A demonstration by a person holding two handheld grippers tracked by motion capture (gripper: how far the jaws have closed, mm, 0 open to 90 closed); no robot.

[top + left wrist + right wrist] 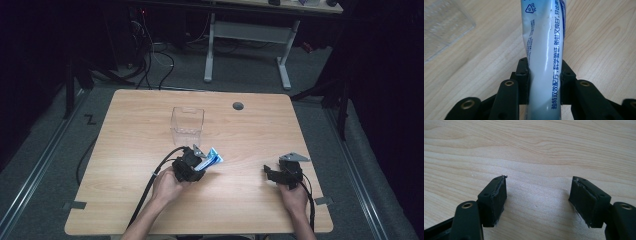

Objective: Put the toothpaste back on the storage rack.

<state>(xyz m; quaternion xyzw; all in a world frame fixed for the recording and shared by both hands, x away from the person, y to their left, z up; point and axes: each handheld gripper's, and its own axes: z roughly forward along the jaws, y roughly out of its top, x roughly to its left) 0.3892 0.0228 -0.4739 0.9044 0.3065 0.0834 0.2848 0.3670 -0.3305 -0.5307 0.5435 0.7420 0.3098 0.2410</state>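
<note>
A white and blue toothpaste tube (210, 160) sticks out to the right of my left gripper (194, 167), near the table's middle front. In the left gripper view the tube (544, 50) runs up between the two black pads (522, 75), which press on both its sides. A clear plastic box (187, 126) stands upright just beyond that gripper; its corner (441, 27) lies at the upper left of the left gripper view. My right gripper (272, 173) rests at the front right of the table. Its jaws (537, 195) stand wide apart over bare wood, with nothing between them.
The wooden table (130, 130) has a round grey cable hole (238, 106) at its back. Black cables trail from both grippers toward the front edge. A white desk frame (247, 37) stands on the floor beyond the table.
</note>
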